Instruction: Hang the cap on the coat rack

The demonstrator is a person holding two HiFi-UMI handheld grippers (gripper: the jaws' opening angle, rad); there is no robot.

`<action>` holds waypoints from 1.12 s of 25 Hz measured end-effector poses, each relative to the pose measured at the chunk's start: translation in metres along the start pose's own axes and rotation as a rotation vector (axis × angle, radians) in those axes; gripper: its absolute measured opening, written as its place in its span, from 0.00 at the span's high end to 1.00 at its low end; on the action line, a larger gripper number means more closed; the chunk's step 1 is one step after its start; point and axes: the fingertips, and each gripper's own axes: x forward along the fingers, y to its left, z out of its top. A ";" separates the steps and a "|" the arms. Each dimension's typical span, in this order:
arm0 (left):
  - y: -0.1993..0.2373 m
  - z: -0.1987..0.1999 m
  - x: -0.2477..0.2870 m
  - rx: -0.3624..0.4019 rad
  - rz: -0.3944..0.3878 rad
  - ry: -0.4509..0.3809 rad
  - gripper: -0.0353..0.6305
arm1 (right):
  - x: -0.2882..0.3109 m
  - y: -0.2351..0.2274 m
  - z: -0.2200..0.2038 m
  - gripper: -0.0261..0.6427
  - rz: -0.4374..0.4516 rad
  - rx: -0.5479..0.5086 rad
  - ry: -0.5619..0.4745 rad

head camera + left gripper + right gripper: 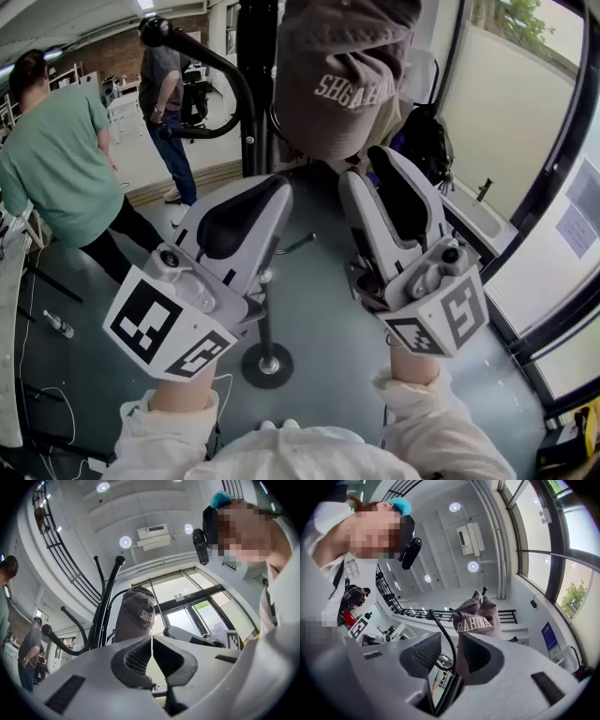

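Hanging on the coat rack [257, 94], the cap [342, 75] overhangs the right gripper [367, 169].

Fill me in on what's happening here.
A person with a claw in each hand is hanging a dark cap on a black coat rack. The cap seems to sit over one of the rack's hooks. The right claw is open just below it, with the cap's lower edge hanging between its jaws. The left claw is shut on nothing, near the rack's pole.
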 end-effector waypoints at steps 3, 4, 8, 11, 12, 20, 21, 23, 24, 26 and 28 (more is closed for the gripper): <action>-0.005 -0.007 -0.001 -0.011 0.000 0.017 0.92 | -0.004 0.010 -0.010 0.78 0.009 0.001 0.033; -0.007 -0.010 -0.001 -0.012 0.001 0.024 0.92 | -0.006 0.012 -0.014 0.78 0.007 -0.003 0.045; -0.011 -0.027 -0.008 -0.011 0.026 0.060 0.92 | -0.019 0.017 -0.037 0.84 -0.030 0.005 0.110; -0.009 -0.041 -0.013 -0.029 0.040 0.088 0.92 | -0.025 0.016 -0.052 0.88 -0.056 0.055 0.131; -0.009 -0.046 -0.014 -0.042 0.040 0.098 0.92 | -0.027 0.016 -0.055 0.88 -0.064 0.069 0.136; -0.011 -0.072 -0.029 -0.097 0.056 0.149 0.92 | -0.036 0.045 -0.078 0.93 0.002 0.097 0.187; -0.009 -0.076 -0.032 -0.094 0.058 0.160 0.92 | -0.038 0.047 -0.081 0.93 0.002 0.099 0.198; -0.006 -0.081 -0.037 -0.088 0.061 0.177 0.92 | -0.042 0.050 -0.088 0.94 -0.001 0.111 0.217; -0.006 -0.083 -0.039 -0.091 0.061 0.177 0.92 | -0.043 0.051 -0.092 0.94 -0.003 0.120 0.225; -0.008 -0.087 -0.044 -0.108 0.060 0.176 0.92 | -0.047 0.054 -0.099 0.94 -0.006 0.136 0.240; -0.010 -0.096 -0.047 -0.124 0.067 0.189 0.92 | -0.051 0.058 -0.106 0.94 -0.010 0.149 0.255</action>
